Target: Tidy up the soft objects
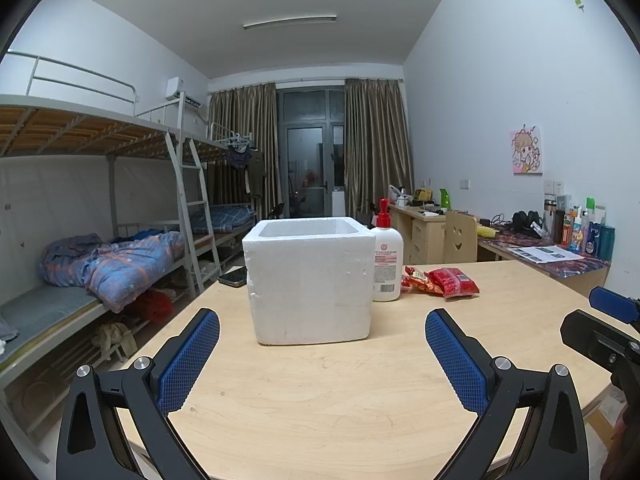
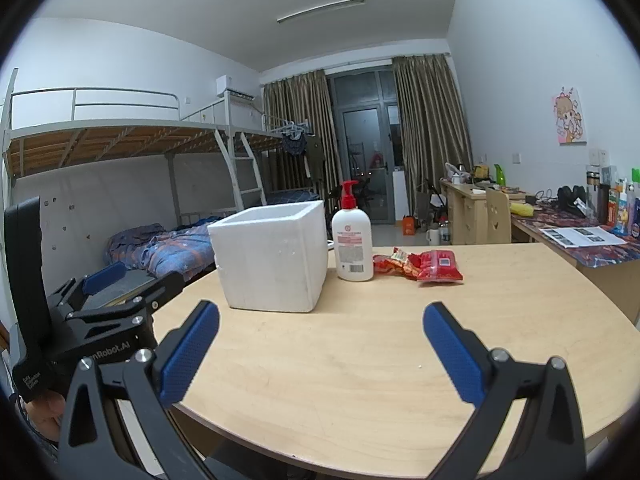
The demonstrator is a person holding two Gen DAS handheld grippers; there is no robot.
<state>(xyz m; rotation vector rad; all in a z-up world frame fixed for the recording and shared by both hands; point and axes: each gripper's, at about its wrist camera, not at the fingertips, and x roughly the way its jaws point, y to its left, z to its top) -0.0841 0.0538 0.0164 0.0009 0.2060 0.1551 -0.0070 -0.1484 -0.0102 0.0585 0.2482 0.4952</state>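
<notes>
Where the desk [image 1: 360,392] runs back toward the far edge, two red packets [image 1: 442,280] lie flat on the wood, touching each other: a crumpled one [image 2: 394,264] on the left and a fuller, brighter one [image 2: 440,267] on the right. Just beside them, to their left, stands a white bottle [image 1: 387,258] with a red pump, upright. It is right next to a white foam box [image 1: 308,280], open at the top; from the left wrist view the two seem to touch, while the right wrist view shows a narrow gap low down. What the box holds cannot be seen from either view. Behind the box on its left, a dark phone [image 1: 233,277] lies on the desk near the edge.

Both tools hang over the near part of the desk, well apart from the packets. The left tool [image 1: 322,352] has its blue-padded fingers [image 1: 190,364] spread wide with nothing between them, and it faces the box. The right tool [image 2: 321,344] is likewise spread wide and empty, aimed at the bare wood in front of the bottle and packets. Each tool shows at the edge of the other's view.

Beyond the desk, bunk beds [image 1: 100,200] line the left wall, and curtains [image 1: 372,148] frame a dark door at the far end.
</notes>
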